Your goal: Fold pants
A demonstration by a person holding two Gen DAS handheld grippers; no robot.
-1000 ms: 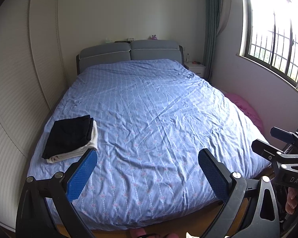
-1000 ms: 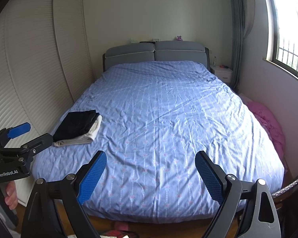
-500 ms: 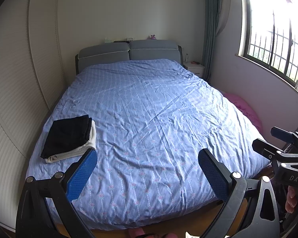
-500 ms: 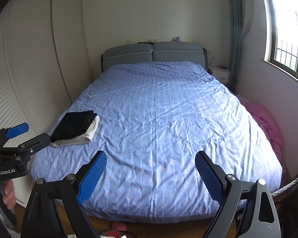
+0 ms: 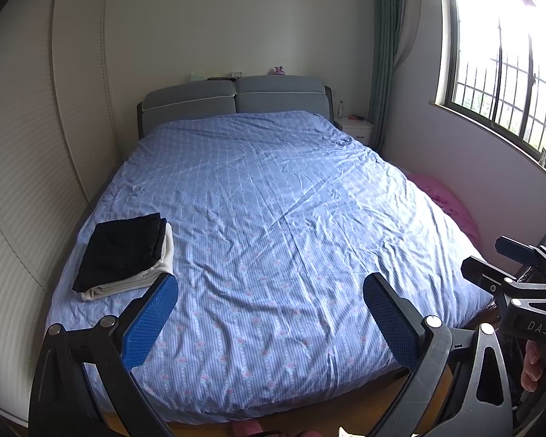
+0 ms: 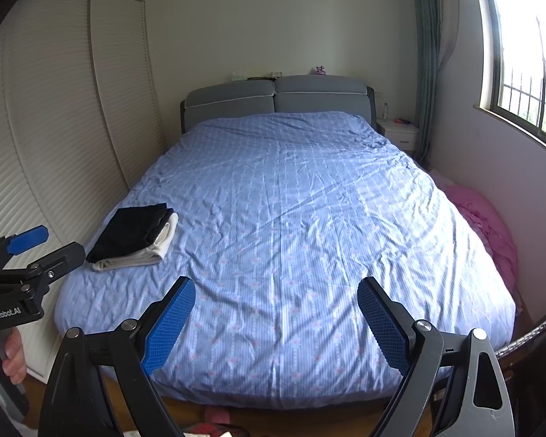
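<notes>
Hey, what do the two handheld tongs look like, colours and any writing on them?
Both the left tongs and the right tongs have black angular frames with silver rivets and blue textured pads. Seen from the side, the left body reads "GenRobot.AI" in white with a blue tab; the right reads "DAS".

Daylight pours in from the window [image 5: 498, 73] on the right wall, blown out to white glare at the top right corner in both views. The bed [image 5: 273, 218] is evenly lit, its creases casting soft shadows. Straight lines bow at the edges, corners darken to black, and focus is sharp throughout.
</notes>
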